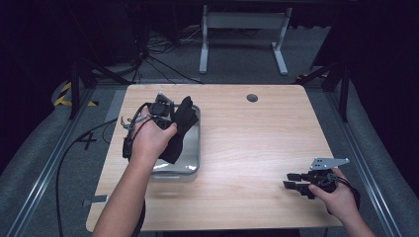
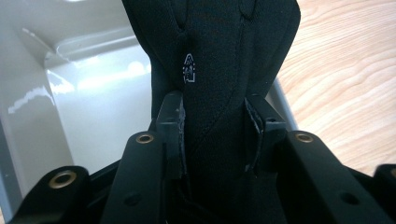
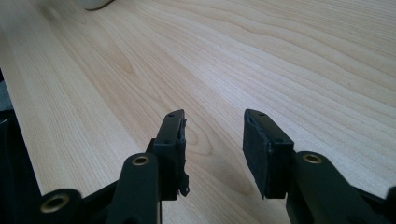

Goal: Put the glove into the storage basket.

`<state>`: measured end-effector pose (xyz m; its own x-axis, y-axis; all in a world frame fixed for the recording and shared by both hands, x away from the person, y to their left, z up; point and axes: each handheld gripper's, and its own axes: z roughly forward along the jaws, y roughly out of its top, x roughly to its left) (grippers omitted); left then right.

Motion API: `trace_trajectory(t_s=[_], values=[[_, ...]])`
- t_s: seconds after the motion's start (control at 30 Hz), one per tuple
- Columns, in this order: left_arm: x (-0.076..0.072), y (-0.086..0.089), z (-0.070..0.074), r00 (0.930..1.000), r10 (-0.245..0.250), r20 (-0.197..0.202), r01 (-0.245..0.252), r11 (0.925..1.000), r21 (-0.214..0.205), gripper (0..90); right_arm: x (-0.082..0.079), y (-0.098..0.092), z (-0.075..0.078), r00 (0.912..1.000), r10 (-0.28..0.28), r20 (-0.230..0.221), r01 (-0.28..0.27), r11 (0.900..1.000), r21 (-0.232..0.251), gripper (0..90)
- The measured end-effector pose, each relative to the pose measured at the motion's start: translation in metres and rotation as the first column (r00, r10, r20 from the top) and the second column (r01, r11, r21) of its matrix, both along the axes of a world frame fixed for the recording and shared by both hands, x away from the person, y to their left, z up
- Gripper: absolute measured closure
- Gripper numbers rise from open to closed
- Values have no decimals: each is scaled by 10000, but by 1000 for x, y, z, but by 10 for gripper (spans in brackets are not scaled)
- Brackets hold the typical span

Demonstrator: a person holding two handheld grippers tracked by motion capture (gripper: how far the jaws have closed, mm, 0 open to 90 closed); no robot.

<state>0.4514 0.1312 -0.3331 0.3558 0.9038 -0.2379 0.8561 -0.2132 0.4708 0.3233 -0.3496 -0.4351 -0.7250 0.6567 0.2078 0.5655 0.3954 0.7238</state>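
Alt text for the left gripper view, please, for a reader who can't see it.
The left gripper is clamped on a black glove with a small white logo, its two black jaws pressing the fabric from either side. Behind the glove on the left is a shiny metal tray; on the right is the light wooden table.

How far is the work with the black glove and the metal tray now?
Done: the left tongs are shut on the black glove. In hand: the glove hangs over the metal tray at the left of the table, its lower end down by the tray. Left, probably: lowering it fully and letting go. The right tongs are open, holding nothing, low over bare wood.
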Motion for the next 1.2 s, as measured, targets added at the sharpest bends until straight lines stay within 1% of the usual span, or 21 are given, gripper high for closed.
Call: trace_trajectory(t_s=[0.07, 0.2, 0.33, 0.4, 0.43, 0.57, 0.63, 0.7, 0.87, 0.97, 1.03, 1.13, 1.2], values=[[2, 1, -5, 9999, 78, -101, -77, 10000, 38, 637, 0, 0, 0, 10000, 57, 34, -57, 10000, 25, 597], [7, 1, -19, 9986, 275, -453, -268, 9995, 164, 636, 0, 2, -1, 9999, 114, -47, -114, 9999, -5, 595], [11, 1, -31, 9961, 514, -716, -505, 9986, 146, 636, 0, 3, -2, 9998, 223, 9, -223, 9997, -29, 595], [12, 0, -36, 9950, 523, -856, -514, 9986, 123, 636, 0, 3, -2, 9997, 236, -7, -236, 9997, -35, 592], [13, -1, -39, 9942, 581, -906, -562, 9982, 232, 636, 1, 3, -2, 9997, 234, -8, -234, 9997, -28, 591], [13, -1, -45, 9912, 790, -1065, -759, 9966, 327, 636, 0, 4, -2, 9996, 274, 0, -274, 9996, -42, 591], [13, 0, -48, 9884, 949, -1186, -918, 9953, 314, 635, 0, 4, -2, 9996, 269, -19, -269, 9996, -44, 590], [13, 1, -51, 9869, 1055, -1225, -1019, 9942, 347, 634, 0, 4, -1, 9996, 278, -15, -278, 9996, -50, 589], [14, 0, -58, 9840, 1147, -1367, -1073, 9924, 602, 627, 1, 5, -2, 9995, 307, -2, -307, 9995, -35, 586], [16, 0, -64, 9797, 1238, -1575, -1147, 9913, 653, 611, 1, 6, -1, 9995, 320, 40, -319, 9995, -40, 586], [16, 0, -66, 9793, 1273, -1573, -1153, 9898, 832, 594, 2, 7, -1, 9993, 356, 59, -356, 9994, -7, 584], [18, 1, -70, 9794, 1369, -1485, -1252, 9884, 857, 554, 3, 8, -2, 9992, 403, -10, -403, 9992, -20, 581], [18, 0, -68, 9826, 1334, -1290, -1219, 9881, 936, 546, 4, 8, -3, 9990, 436, -16, -436, 9990, 1, 579]])
